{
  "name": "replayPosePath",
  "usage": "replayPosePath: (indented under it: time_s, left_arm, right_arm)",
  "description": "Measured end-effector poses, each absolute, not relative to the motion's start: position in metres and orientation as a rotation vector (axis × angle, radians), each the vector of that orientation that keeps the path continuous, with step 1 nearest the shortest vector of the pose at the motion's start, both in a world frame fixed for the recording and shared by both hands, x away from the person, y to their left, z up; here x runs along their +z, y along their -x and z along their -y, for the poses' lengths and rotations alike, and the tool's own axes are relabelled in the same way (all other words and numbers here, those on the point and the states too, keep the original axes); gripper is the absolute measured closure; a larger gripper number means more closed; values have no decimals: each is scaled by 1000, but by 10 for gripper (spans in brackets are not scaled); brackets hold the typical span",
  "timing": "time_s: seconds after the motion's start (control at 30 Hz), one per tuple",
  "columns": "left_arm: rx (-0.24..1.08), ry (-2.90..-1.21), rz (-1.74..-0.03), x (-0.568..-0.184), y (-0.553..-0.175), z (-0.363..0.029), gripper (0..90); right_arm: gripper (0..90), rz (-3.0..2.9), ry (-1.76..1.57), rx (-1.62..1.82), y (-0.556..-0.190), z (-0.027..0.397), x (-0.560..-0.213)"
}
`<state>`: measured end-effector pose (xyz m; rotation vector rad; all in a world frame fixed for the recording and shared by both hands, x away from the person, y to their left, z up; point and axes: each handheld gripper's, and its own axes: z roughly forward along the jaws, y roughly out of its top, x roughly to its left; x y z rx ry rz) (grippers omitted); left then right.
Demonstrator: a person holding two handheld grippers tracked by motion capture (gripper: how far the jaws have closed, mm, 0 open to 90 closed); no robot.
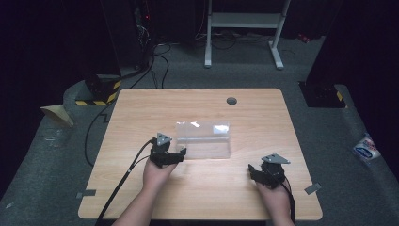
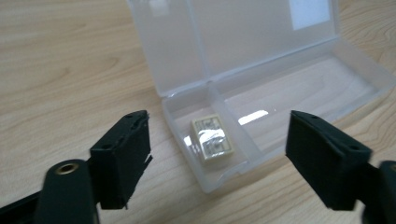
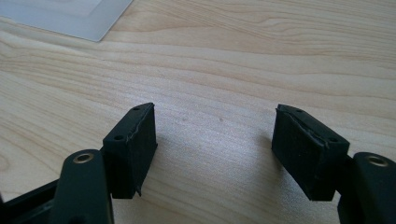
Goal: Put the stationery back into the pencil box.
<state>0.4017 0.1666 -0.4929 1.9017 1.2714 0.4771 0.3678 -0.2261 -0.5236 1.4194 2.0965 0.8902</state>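
Table: rectangular top, pale wood-grain laminate, matte, with a round grey grommet near the far edge. Two small grey tape pieces sit on its near corners.

Box: clear, frosted plastic, shallow and oblong, lying open at the middle of the table. The hinged lid stands up at the back and carries a white label at one end. In the left gripper view the box shows a thin divider wall that splits the tray into a small end compartment and a long one.

Block: small, flat, cream-coloured rectangle with a glossy, patterned top face, lying in the small end compartment, close to the divider. Detail of the pattern is too blurred to read.

Left gripper: black, two-jawed, grey three-cornered plate on top, cable trailing back off the near edge. Held in the person's left hand, just beside the box's left end and pointing at it. Seen along itself, the left gripper has its jaws spread wide, the block's compartment between them, nothing pinched.

Right gripper: same build, held in the right hand, well apart from the box, near the table's right front. In its own view the right gripper has its jaws spread over bare wood, empty, with a corner of the box at upper left.
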Motion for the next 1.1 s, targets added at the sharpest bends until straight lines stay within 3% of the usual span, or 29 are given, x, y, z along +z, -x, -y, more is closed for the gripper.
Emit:
replayPosePath:
  time_s: [0.17, 0.47, 0.77, 0.9, 1.1]
  left_arm:
    - [455, -1901, -1256, -496, -395, -182, 153]
    - [549, -1949, -1291, -511, -378, -224, 127]
    - [559, -2032, -1322, -526, -352, -273, 130]
    - [533, -2069, -1258, -526, -335, -292, 142]
    - [546, -2016, -1255, -530, -321, -304, 151]
  right_arm:
    - [305, -2096, -1418, 886, -368, 226, -524]
    - [307, -2089, -1428, 886, -367, 226, -524]
    - [308, -2087, -1425, 885, -367, 226, -524]
    - [308, -2087, -1425, 884, -367, 226, -524]
    - [300, -2082, -1428, 882, -366, 226, -524]
